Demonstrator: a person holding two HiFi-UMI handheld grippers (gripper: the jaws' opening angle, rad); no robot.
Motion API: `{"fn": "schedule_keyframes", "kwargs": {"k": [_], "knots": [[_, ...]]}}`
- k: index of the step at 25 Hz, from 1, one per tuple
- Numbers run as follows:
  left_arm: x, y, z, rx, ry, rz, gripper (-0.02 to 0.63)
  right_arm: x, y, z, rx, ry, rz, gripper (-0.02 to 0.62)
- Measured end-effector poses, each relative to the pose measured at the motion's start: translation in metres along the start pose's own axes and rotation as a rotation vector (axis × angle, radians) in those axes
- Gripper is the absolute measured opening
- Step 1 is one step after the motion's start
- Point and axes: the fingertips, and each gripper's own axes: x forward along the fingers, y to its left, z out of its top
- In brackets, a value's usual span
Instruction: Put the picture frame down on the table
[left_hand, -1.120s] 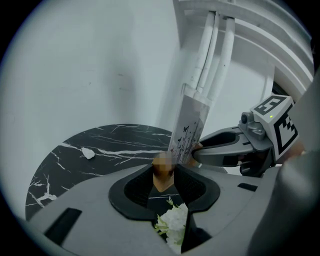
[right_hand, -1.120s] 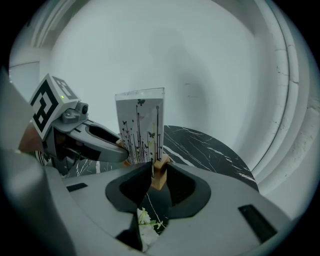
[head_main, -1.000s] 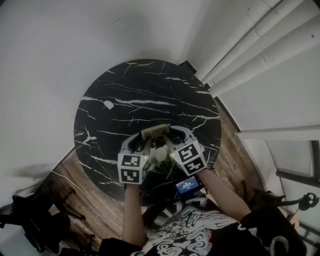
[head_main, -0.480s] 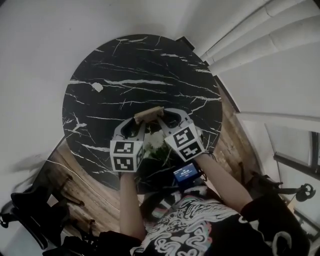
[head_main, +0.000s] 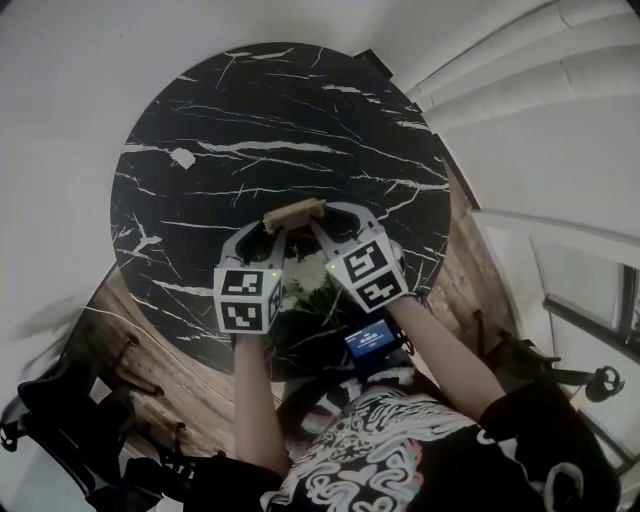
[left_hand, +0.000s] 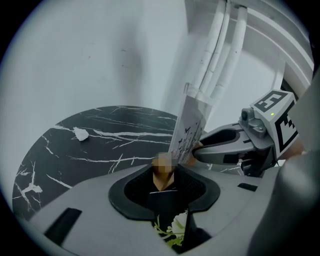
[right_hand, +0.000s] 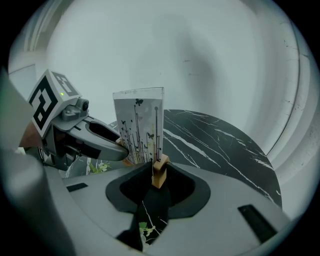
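The round black table (head_main: 300, 120) spans the head view. Over its near half, the left gripper (head_main: 268, 229) and right gripper (head_main: 321, 216) each pinch one end of the upright frame (head_main: 294, 212). A white scrap (head_main: 183, 157) lies well apart.

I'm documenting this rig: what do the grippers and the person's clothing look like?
The left gripper and right gripper are grey, with curved claws. Each carries a white cube with black square markers. The shirt is black with white swirls.
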Motion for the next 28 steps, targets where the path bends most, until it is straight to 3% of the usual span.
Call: {"fn": "schedule_keyframes", "kwargs": {"k": [13,28], "knots": [[0.022,0.012,-0.020,-0.007,0.058,-0.022,0.138,0.024,-0.002,-0.015,-0.017,0.040,0.023,0.092],[0.024,0.015,-0.021,-0.073,0.004,-0.057,0.140,0.026,-0.003,-0.015,-0.010,0.006,0.033,0.092]]}}
